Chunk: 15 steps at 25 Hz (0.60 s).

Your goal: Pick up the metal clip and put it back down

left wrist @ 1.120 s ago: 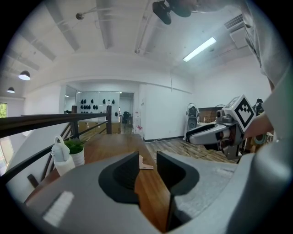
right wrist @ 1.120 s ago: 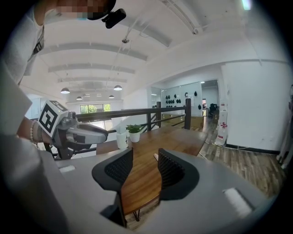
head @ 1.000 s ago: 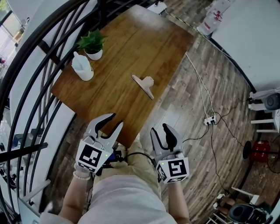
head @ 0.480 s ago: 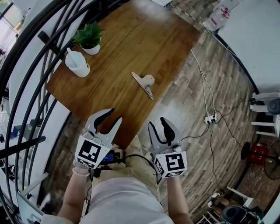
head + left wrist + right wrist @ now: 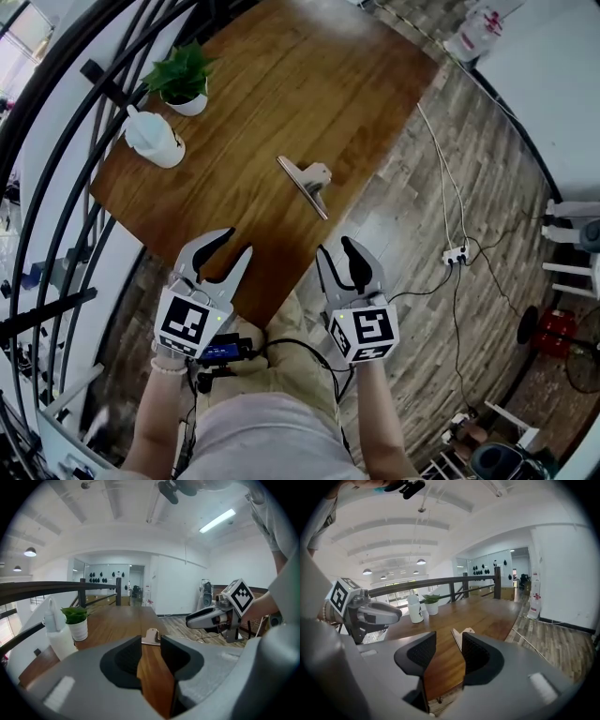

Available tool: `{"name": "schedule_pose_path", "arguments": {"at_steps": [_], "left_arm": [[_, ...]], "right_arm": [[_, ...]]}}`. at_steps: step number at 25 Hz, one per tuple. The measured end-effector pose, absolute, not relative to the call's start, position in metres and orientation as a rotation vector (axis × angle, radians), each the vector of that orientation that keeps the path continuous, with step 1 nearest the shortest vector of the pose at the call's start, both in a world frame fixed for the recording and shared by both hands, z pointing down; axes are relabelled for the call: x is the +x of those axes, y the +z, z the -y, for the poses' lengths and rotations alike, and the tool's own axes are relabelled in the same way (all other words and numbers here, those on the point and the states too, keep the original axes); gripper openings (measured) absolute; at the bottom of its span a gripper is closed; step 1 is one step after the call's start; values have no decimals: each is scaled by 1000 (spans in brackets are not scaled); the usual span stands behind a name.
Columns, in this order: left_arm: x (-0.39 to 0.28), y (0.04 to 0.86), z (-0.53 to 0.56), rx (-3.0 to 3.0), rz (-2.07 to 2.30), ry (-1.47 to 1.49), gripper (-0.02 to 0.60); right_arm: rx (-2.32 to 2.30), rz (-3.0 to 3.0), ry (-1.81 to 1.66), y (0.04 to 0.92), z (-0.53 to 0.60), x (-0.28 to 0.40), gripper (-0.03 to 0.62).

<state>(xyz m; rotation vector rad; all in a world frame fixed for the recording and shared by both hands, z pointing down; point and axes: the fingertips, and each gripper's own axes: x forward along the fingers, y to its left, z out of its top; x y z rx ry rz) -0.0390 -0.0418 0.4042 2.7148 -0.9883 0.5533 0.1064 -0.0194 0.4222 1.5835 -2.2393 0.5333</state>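
The metal clip (image 5: 306, 183) lies flat on the wooden table (image 5: 281, 84), near its right edge, with nothing touching it. Both grippers hover short of the table's near corner, well apart from the clip. My left gripper (image 5: 236, 242) is open and empty; in the left gripper view the clip (image 5: 151, 637) shows beyond the gap of the left gripper (image 5: 151, 651). My right gripper (image 5: 336, 247) is also open and empty. In the right gripper view the clip (image 5: 461, 634) sits just past the right gripper (image 5: 449, 651).
A potted plant (image 5: 181, 80) and a white bottle (image 5: 152, 139) stand at the table's left side. Black railing bars (image 5: 56, 141) curve along the left. A cable and a power strip (image 5: 454, 254) lie on the wood floor to the right.
Both grippers have edged a little forward toward the table's near corner. The clip lies where it was.
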Motion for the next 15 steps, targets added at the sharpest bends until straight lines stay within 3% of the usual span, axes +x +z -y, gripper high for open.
{"name": "schedule_pose_path", "arguments": {"at_steps": [15], "left_arm": [[-33,430,58,2618,1038,552,120]], "right_arm": [[1472,2186,602,491,72,121,179]]}}
